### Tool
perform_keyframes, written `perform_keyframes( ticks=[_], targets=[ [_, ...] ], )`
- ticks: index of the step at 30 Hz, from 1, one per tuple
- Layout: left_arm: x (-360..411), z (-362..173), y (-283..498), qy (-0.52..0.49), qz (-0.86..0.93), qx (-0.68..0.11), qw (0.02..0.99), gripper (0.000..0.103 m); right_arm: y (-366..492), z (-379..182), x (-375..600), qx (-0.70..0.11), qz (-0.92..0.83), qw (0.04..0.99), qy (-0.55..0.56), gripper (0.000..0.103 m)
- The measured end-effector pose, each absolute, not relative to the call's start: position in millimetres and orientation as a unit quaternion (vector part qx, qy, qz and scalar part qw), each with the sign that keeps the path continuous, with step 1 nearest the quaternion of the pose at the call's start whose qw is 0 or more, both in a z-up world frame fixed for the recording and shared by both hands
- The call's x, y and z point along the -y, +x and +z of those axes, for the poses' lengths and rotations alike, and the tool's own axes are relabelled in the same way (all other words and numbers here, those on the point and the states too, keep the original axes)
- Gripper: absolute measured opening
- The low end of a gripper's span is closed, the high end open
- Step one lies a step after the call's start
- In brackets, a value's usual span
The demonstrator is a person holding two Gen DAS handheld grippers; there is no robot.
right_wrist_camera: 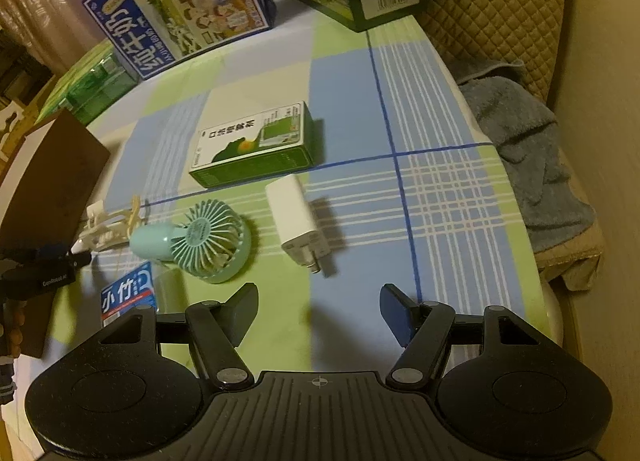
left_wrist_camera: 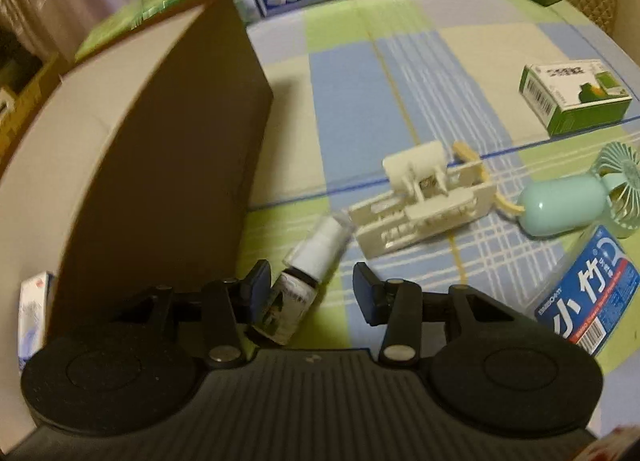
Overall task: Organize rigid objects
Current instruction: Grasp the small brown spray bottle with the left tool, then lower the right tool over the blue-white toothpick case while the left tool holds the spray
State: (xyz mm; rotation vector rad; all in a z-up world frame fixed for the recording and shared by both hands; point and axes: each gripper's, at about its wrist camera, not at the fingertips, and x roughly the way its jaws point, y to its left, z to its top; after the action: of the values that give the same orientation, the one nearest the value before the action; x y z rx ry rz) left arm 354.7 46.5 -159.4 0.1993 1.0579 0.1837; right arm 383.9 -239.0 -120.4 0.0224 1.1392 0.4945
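The left wrist view looks down close over the checked tablecloth (left_wrist_camera: pixel 344 109), beside a tall brown cardboard box (left_wrist_camera: pixel 168 165); the right wrist view sits higher, facing the far edge. Both share the mint handheld fan (left_wrist_camera: pixel 576 197) (right_wrist_camera: pixel 200 245)

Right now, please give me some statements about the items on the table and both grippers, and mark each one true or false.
1. The left gripper is open, with a small bottle lying between its fingers. True.
2. The right gripper is shut on the charger. False: it is open and empty, and the charger lies on the cloth ahead of it.
3. The fan is teal. True.
4. The green box stands on top of the fan. False: it lies on the cloth behind the fan.
5. A brown cardboard box stands to the left of the left gripper. True.
6. The white clip is inside the cardboard box. False: it lies on the cloth.
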Motion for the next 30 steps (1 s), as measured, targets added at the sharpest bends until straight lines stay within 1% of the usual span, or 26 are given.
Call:
perform_keyframes(
  ticks=[1,2,3,5,13,20,24,30],
  targets=[
    [-46.3,-158.7,353.6,0.089,0.085,-0.503,0.855,0.033,384.4,-121.2,238.9,-0.535,0.231,0.813,0.01,0.064],
    [-45.7,-158.0,351.6,0.084,0.079,-0.506,0.855,0.027,384.7,-121.9,238.8,-0.535,0.231,0.812,0.01,0.064],
    [-45.4,-157.8,349.1,0.078,0.077,-0.507,0.855,0.023,385.0,-122.6,238.6,-0.536,0.231,0.812,0.01,0.064],
    [-45.6,-157.4,342.8,0.065,0.077,-0.508,0.856,0.02,385.9,-124.0,237.8,-0.539,0.231,0.81,0.01,0.064],
    [-46.9,-153.5,306.3,0.028,0.083,-0.505,0.859,0.019,375.4,-122.2,221.3,-0.527,0.263,0.808,-0.008,0.064],
    [-50.6,-150.7,276.5,-0.006,0.101,-0.508,0.855,0.019,345.7,-120.2,182.9,-0.492,0.355,0.793,-0.05,0.064],
    [-54.5,-150.5,269.0,-0.022,0.108,-0.51,0.853,0.019,332.1,-126.8,152.6,-0.485,0.41,0.771,-0.053,0.064],
    [-59.4,-149.6,262.3,-0.041,0.111,-0.513,0.85,0.019,327.1,-144.0,113.7,-0.489,0.427,0.758,-0.074,0.064]
  ],
)
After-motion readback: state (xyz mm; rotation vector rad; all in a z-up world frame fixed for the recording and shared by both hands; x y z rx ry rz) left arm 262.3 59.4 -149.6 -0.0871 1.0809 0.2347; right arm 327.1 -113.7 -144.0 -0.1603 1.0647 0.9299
